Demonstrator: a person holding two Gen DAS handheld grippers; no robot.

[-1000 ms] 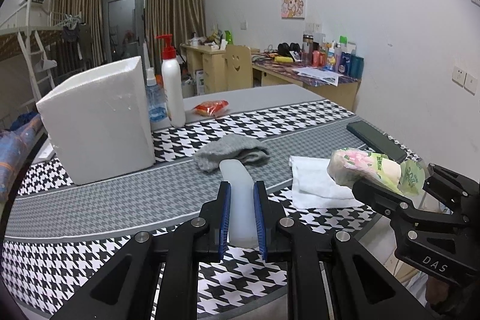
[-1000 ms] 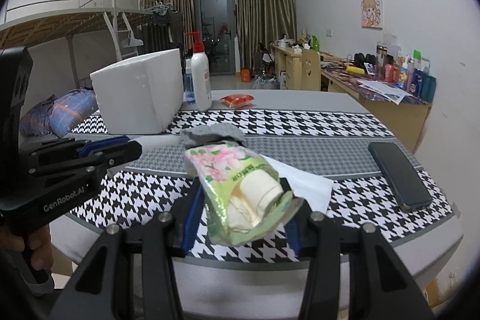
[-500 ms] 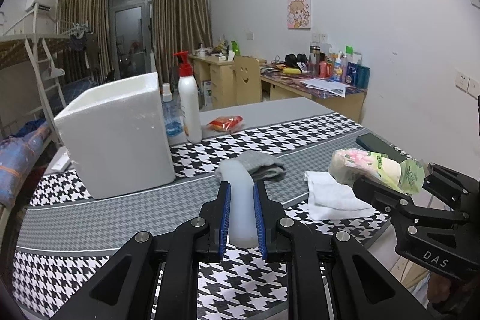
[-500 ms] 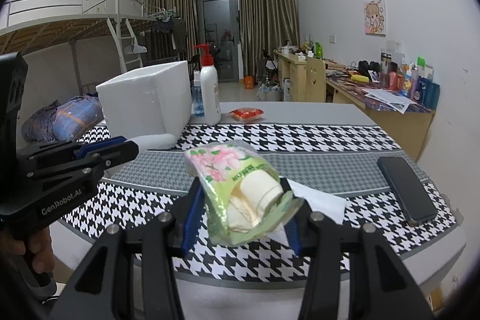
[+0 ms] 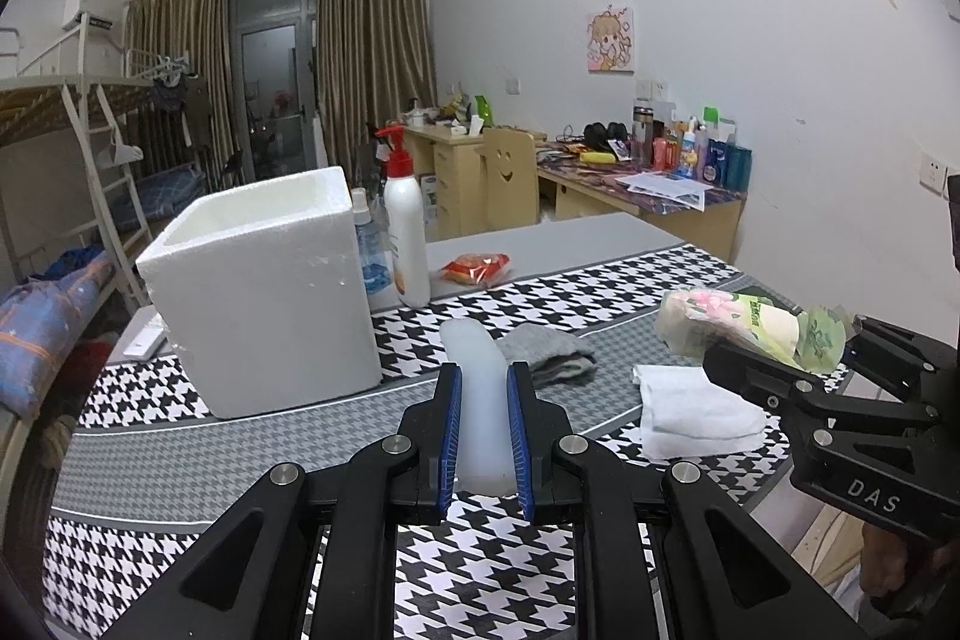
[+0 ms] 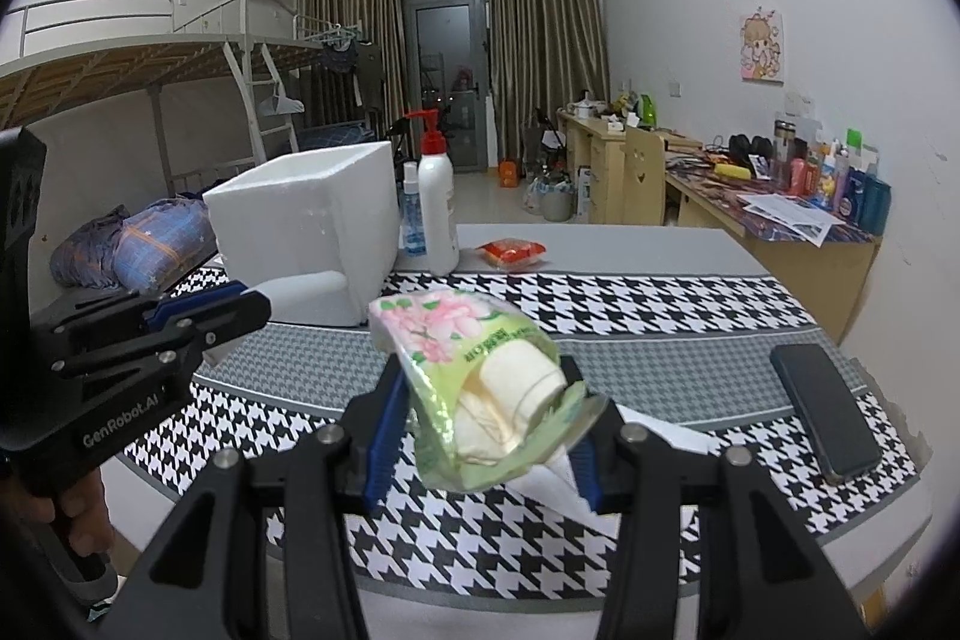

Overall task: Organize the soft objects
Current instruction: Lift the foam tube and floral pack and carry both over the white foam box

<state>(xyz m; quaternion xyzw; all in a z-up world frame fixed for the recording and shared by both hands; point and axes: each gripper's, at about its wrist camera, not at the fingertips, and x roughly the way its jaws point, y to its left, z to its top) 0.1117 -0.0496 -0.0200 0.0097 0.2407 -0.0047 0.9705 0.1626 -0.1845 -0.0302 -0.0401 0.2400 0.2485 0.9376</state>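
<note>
At the far left of the table stands the open white foam box (image 5: 258, 292), rigid but crumbly at its rim, and it looks like the likely bin for the soft things, though that is only a guess. Just right of it, the left gripper (image 5: 485, 436) is clamped tight on a pale, translucent, rubbery strip (image 5: 480, 400) that stands up between the blue pads and bends slightly at its free end; it seems light and floppy, so a hold near its middle keeps it from drooping. Beyond its tip a grey sock (image 5: 549, 355) lies crumpled on the houndstooth cloth (image 5: 180, 466), limp and easy to pinch at any raised fold. Further right a folded white towel (image 5: 690, 409) lies flat; a bite on a folded edge would probably lift it best, since the layers may slide apart. At the far right, the right gripper (image 6: 483, 430) holds a half-empty flowered tissue pack (image 6: 480, 382) clear of the table, jaws about half spread around it. Its film is likely slippery and crushes readily, so the padded middle looks like the surest place to grip.
</note>
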